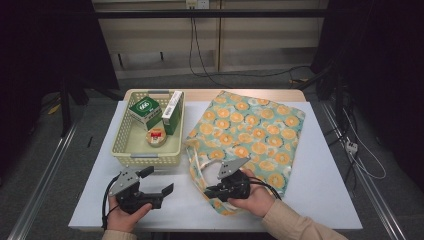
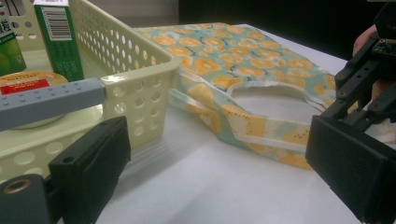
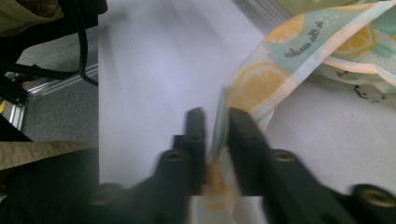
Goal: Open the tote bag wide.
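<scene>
A cloth tote bag (image 1: 250, 130) printed with orange slices on teal lies flat on the right half of the white table (image 1: 320, 185). My right gripper (image 1: 210, 192) rests at the bag's near left corner and points left. In the right gripper view it (image 3: 215, 116) is shut on a folded edge of the bag (image 3: 289, 70), with fabric pinched between its jaws. My left gripper (image 1: 159, 181) stands open near the table's front, just in front of the basket, and nothing is between its jaws (image 2: 219, 135). The bag's looped handle (image 2: 261, 126) lies ahead of it.
A cream perforated basket (image 1: 145, 159) sits at the table's left. It holds a green box (image 1: 145, 111), a taller green-and-white carton (image 1: 172, 112) and a round tin (image 1: 156, 136). In the left gripper view the basket (image 2: 140, 70) stands close on the left and the right gripper (image 2: 369, 70) at the far right.
</scene>
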Action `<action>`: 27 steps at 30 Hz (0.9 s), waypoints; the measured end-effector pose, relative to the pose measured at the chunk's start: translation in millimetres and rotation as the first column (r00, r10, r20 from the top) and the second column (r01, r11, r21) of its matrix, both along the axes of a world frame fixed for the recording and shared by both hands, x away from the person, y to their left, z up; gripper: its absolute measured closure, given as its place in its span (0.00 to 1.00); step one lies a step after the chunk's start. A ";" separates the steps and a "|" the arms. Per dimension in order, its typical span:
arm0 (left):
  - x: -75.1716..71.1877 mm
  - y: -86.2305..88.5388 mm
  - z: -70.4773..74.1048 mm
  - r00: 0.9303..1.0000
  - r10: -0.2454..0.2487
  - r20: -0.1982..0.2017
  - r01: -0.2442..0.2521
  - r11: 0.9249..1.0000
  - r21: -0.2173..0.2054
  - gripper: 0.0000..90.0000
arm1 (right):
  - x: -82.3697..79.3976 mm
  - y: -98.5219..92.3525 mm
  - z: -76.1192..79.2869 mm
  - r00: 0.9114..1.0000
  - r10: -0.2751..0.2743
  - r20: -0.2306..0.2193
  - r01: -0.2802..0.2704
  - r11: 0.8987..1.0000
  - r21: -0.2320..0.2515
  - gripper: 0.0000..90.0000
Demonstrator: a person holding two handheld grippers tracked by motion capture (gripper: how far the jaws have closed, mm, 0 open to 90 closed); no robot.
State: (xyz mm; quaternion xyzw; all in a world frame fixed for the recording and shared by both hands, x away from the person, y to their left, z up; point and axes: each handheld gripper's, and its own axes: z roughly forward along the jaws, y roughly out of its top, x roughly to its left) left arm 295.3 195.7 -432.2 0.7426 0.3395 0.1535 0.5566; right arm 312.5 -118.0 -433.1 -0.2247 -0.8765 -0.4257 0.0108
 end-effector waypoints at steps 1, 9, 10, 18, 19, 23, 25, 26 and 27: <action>-0.2 -0.1 0.2 1.000 0.000 0.001 0.000 1.000 -0.001 0.07 | 0.0 0.0 0.0 1.000 0.000 0.000 0.000 1.000 0.000 0.95; -0.9 0.4 0.6 1.000 0.006 0.000 -0.006 1.000 -0.001 0.07 | 20.9 -28.7 17.8 0.995 -0.095 0.007 0.094 0.993 0.068 1.00; -0.9 0.6 0.8 1.000 0.007 0.001 -0.007 1.000 -0.001 0.07 | 25.0 -33.6 21.4 0.993 -0.113 0.016 0.111 0.991 0.075 1.00; -0.8 0.3 1.0 1.000 0.002 0.004 -0.002 1.000 -0.002 0.08 | 64.7 -71.2 38.6 0.975 -0.222 0.002 0.220 0.968 0.119 1.00; -0.7 0.3 1.0 1.000 0.002 0.004 -0.002 1.000 -0.002 0.08 | 75.2 -79.3 41.4 0.969 -0.247 0.017 0.244 0.964 0.109 1.00; -0.4 -0.1 1.0 1.000 0.001 0.003 -0.001 1.000 -0.005 0.08 | 90.0 -89.0 43.1 0.962 -0.269 0.040 0.264 0.960 0.097 1.00; -0.4 -0.4 0.8 1.000 -0.001 0.001 0.001 1.000 -0.007 0.08 | 100.1 -95.6 41.8 0.960 -0.277 0.045 0.272 0.957 0.099 1.00; -0.3 -0.4 0.6 1.000 -0.003 0.002 0.003 1.000 -0.004 0.08 | 105.4 -99.2 40.4 0.957 -0.287 0.039 0.282 0.954 0.099 1.00; -0.2 -0.4 0.5 1.000 -0.003 0.002 0.003 1.000 -0.004 0.08 | 110.5 -102.7 38.6 0.955 -0.296 0.035 0.291 0.952 0.098 1.00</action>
